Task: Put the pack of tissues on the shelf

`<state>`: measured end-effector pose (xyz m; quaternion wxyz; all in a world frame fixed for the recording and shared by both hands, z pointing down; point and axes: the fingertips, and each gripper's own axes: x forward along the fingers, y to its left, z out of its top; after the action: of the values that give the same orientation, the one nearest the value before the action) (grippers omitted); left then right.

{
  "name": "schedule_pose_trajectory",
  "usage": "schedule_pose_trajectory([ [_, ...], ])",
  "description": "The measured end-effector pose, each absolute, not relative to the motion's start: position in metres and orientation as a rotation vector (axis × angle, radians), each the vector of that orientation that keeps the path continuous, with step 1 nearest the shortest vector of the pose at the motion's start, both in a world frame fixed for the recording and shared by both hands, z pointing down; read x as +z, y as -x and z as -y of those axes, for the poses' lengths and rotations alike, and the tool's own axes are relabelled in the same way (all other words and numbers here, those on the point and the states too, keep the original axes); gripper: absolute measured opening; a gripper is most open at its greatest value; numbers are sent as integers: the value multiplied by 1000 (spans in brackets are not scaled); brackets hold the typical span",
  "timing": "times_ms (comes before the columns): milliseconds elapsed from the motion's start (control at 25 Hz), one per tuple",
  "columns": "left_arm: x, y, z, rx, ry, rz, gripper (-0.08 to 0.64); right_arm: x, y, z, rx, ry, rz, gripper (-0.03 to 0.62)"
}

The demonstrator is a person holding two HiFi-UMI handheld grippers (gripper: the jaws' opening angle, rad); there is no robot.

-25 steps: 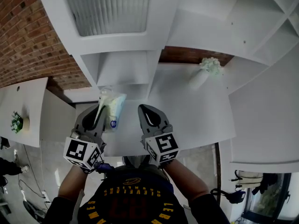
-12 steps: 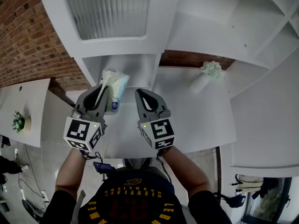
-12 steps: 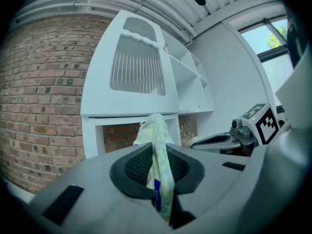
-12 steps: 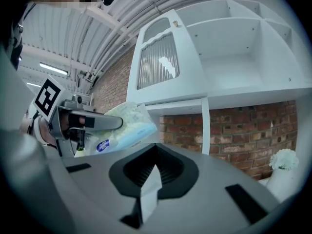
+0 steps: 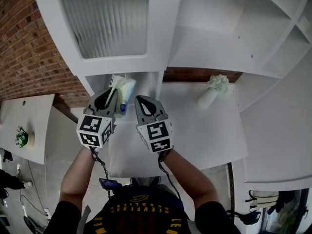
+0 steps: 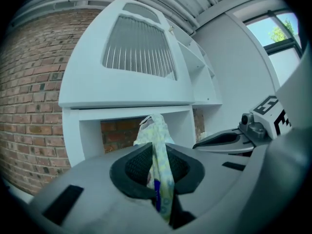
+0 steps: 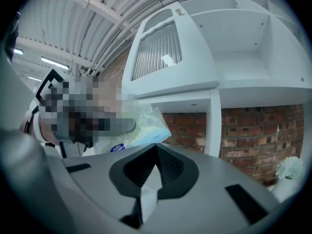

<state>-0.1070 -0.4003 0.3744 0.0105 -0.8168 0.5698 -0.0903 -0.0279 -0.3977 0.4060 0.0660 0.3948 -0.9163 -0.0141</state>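
Observation:
The pack of tissues (image 5: 123,90) is a pale yellow-green plastic pack with a blue label. My left gripper (image 5: 115,92) is shut on it, and the pack sticks out past the jaw tips. In the left gripper view the pack (image 6: 155,128) stands edge-on between the pads of the left gripper (image 6: 157,152), right in front of a low, brick-backed compartment (image 6: 122,133) of the white shelf unit (image 5: 122,66). My right gripper (image 5: 139,101) is close beside the left one, shut and empty. From the right gripper (image 7: 156,147) view, the pack (image 7: 144,128) lies to the left.
A louvred white panel (image 5: 105,18) sits above the compartment, with open white shelves (image 5: 224,28) to the right. A white vase of flowers (image 5: 214,87) stands on the white surface at right. A brick wall (image 5: 24,48) and a small potted plant (image 5: 20,138) are at left.
Both grippers have risen and moved forward toward the shelf unit. The left one has carried the pack up to the low compartment's opening. The grip is unchanged.

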Motion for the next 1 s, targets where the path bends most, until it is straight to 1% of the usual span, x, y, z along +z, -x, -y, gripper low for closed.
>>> schedule_pose_trajectory([
  [600,419,117,473,-416,2561,-1874,38,430,47,442,79,-1217,2719,-2],
  [1000,474,121,514,-567,2592,-1908,38,456,51,458,149,-1208,2680,-2],
])
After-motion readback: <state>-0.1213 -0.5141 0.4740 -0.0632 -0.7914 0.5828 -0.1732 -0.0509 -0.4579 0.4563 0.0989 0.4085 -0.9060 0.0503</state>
